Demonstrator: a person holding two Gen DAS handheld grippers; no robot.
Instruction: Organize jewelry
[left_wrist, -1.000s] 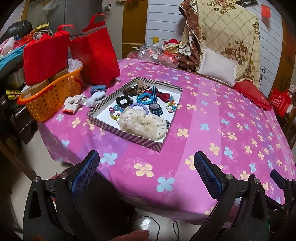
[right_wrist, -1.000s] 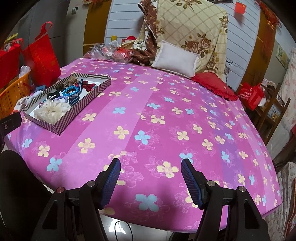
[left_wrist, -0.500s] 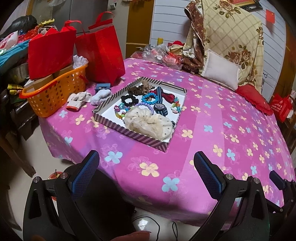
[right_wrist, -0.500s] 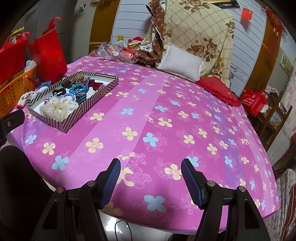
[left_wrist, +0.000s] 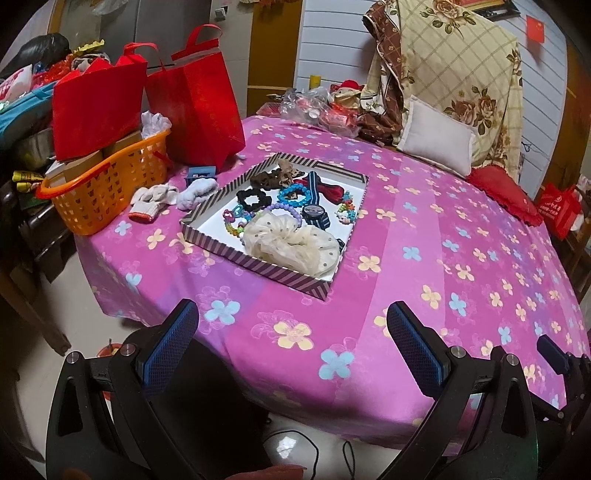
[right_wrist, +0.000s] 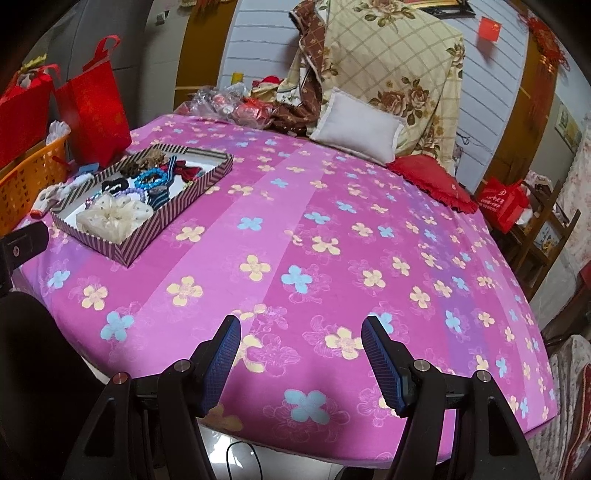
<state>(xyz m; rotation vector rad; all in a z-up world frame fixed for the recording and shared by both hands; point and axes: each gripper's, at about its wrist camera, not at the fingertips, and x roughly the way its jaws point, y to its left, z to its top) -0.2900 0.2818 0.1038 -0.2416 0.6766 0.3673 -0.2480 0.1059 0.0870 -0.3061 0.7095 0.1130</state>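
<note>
Striped tray (left_wrist: 258, 263) of jewelry on the pink tablecloth (left_wrist: 424, 229), straight ahead of the left gripper (left_wrist: 291, 345), well apart; long axis running away, slightly rightward. Left gripper nearer; right gripper (right_wrist: 301, 363) facing bare cloth, tray far up-left; both released, nothing between the jaws.

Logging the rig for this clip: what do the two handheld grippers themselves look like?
Both match. The left gripper and right gripper each have two black plastic arms with triangular cut-outs and silver round bolt heads, ending in fingers faced with blue ribbed pads. A thin black cable lies on the floor below. No sleeve is visible.
</note>
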